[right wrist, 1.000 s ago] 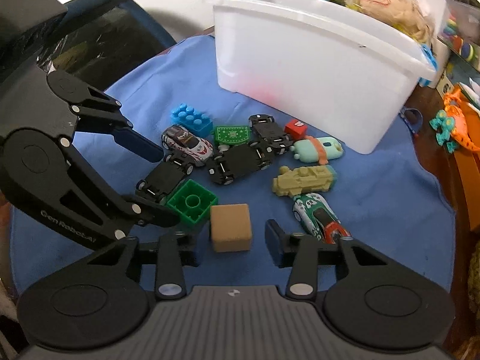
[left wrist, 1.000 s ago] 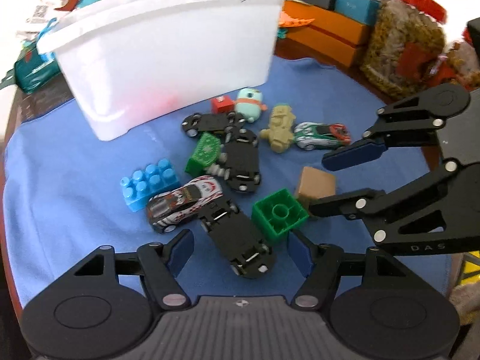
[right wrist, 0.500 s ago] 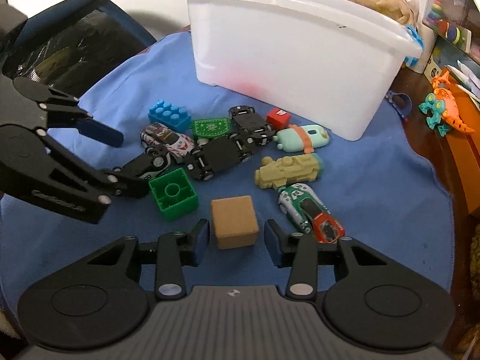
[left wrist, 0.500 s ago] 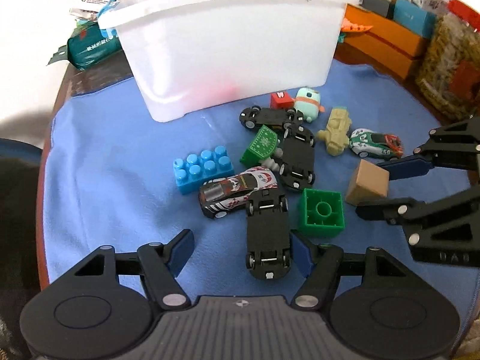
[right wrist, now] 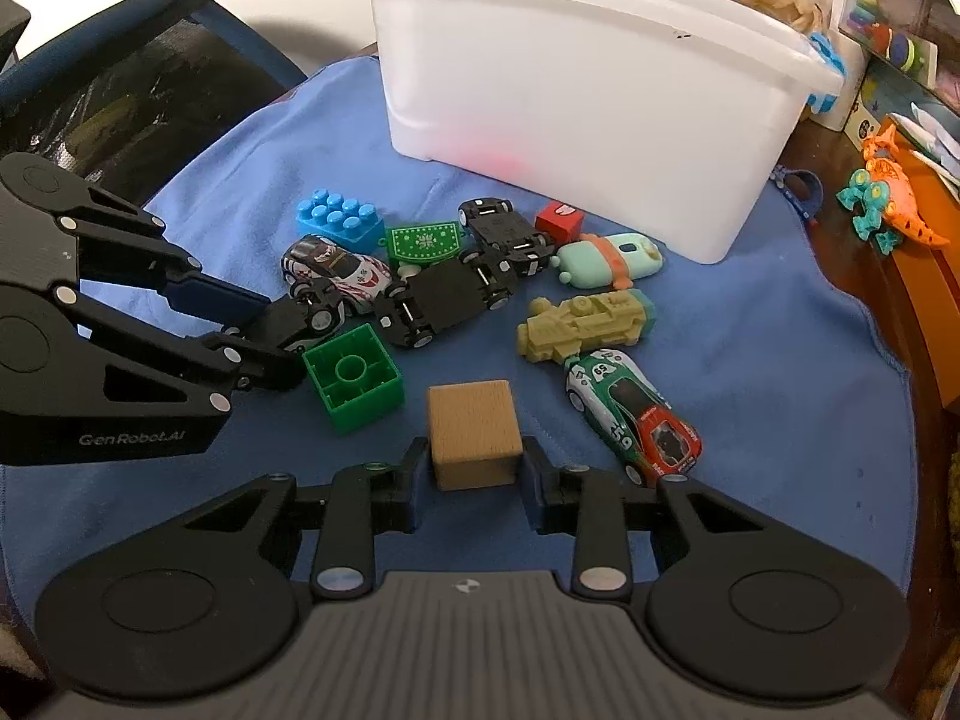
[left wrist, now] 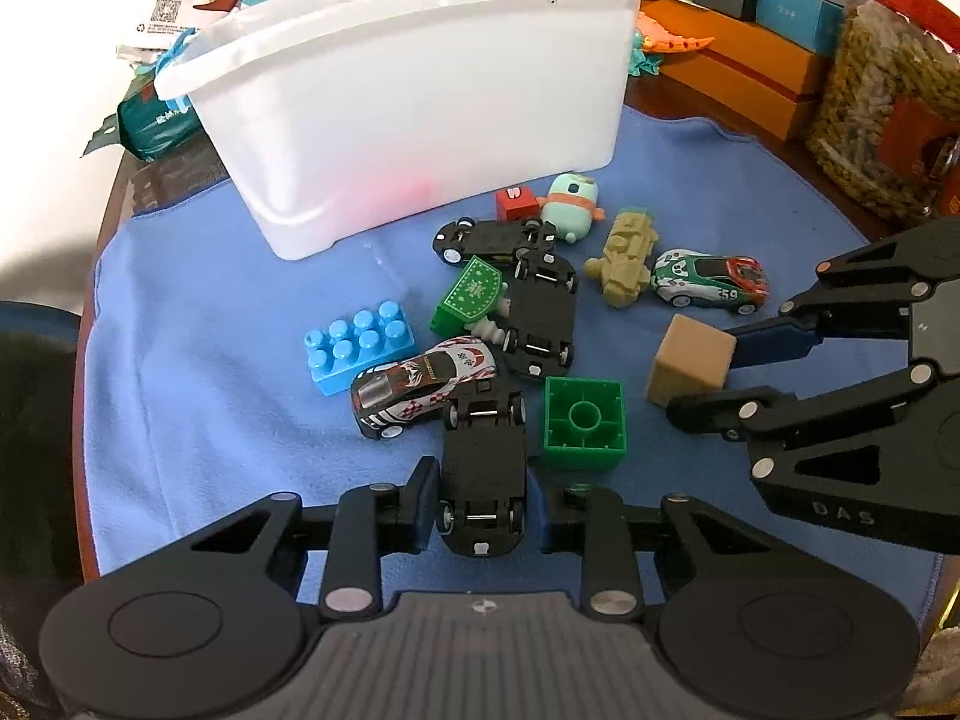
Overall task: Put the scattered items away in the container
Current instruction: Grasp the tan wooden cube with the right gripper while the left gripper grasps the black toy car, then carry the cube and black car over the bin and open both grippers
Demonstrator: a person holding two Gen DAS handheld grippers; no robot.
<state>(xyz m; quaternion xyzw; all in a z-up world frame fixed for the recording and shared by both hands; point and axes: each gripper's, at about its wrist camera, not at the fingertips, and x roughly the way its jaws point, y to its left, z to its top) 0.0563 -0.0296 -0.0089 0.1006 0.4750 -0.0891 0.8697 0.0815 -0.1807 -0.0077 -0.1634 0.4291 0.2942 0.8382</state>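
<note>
Readable marks, few:

- "GenRobot.AI", white print on the black side plate of the left tongs (right wrist: 282,330), seen from the right wrist view.
- "DAS", faint letters on the black body of the right tongs (left wrist: 714,378), seen from the left wrist view.
- "59", on the white-and-green flank of the green toy race car (right wrist: 633,411), just right of the right tongs.
- QR code and recycling sign on a white packet (left wrist: 174,18), far beyond the left tongs, behind the white bin; its small print is illegible.
</note>
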